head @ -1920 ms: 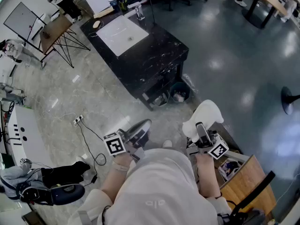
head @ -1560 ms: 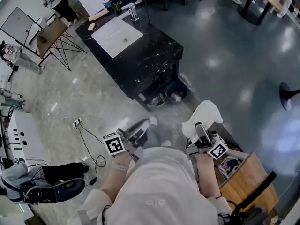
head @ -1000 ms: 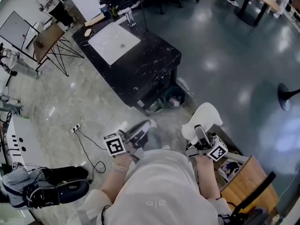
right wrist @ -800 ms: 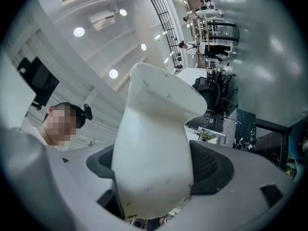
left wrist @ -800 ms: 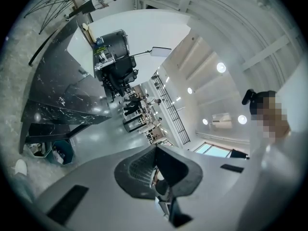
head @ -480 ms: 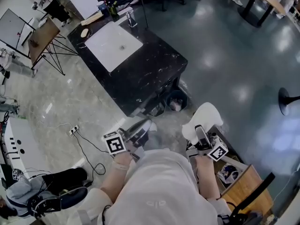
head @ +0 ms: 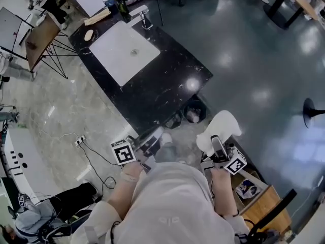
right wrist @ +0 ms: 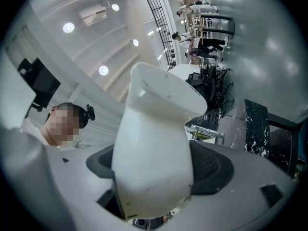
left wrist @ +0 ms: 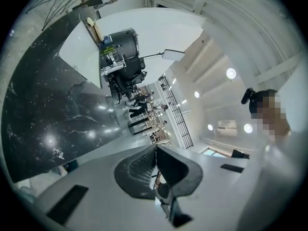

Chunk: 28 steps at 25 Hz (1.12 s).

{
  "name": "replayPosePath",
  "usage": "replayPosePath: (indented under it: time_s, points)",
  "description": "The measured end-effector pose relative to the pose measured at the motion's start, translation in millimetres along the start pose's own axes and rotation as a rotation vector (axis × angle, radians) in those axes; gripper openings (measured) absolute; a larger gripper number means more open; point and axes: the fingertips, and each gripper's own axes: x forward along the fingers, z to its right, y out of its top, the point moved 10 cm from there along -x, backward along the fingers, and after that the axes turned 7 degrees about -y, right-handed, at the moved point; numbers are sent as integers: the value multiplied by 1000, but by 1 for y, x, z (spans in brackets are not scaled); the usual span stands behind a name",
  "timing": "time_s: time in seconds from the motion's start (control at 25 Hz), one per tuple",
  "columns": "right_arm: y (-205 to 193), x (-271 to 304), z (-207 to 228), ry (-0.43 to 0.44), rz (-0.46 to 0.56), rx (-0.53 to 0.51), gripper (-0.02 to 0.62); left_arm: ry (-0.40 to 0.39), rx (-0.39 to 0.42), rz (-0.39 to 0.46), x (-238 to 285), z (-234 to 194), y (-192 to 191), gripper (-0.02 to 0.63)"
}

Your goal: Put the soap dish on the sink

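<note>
Grey polished floor (head: 264, 60) meets pale marble flooring (head: 71, 111) beneath a black marble surface (head: 167, 80), which stands ahead of the person in the head view. Set into that surface is a white rectangular sink (head: 124, 50), with a faucet (head: 144, 15) at its far edge. A small waste bin (head: 194, 111) sits on the floor just beside the near end of the surface. The left tongs (head: 154, 140) are held low, near the person's body. In the left gripper view the left tongs (left wrist: 155, 163) have their jaws pressed together with nothing between them. The right tongs (head: 216, 145) are likewise held close to the body and carry the soap dish (head: 221, 130), a white, smooth-bodied piece. In the right gripper view the jaws of the right tongs (right wrist: 154, 177) are clamped on the lower body of the soap dish (right wrist: 156, 129), whose flared end points away from the camera. The soap dish is in the air, well apart from the sink and short of the surface.
</note>
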Motion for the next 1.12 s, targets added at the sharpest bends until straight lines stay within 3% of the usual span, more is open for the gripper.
replayPosePath:
  time_s: [0.52,0.76,1.12]
  points:
    - [-9,85,28,-72,-42,-19,417,-16,-56,18,-2,-55,75,8]
    - [-9,135,13,-69,-81,-54,417,-31,-63,66,-15,-65,107,8]
    - [-10,163,1,-47,-140,-128,417,-48,-45,117,-33,-65,117,9]
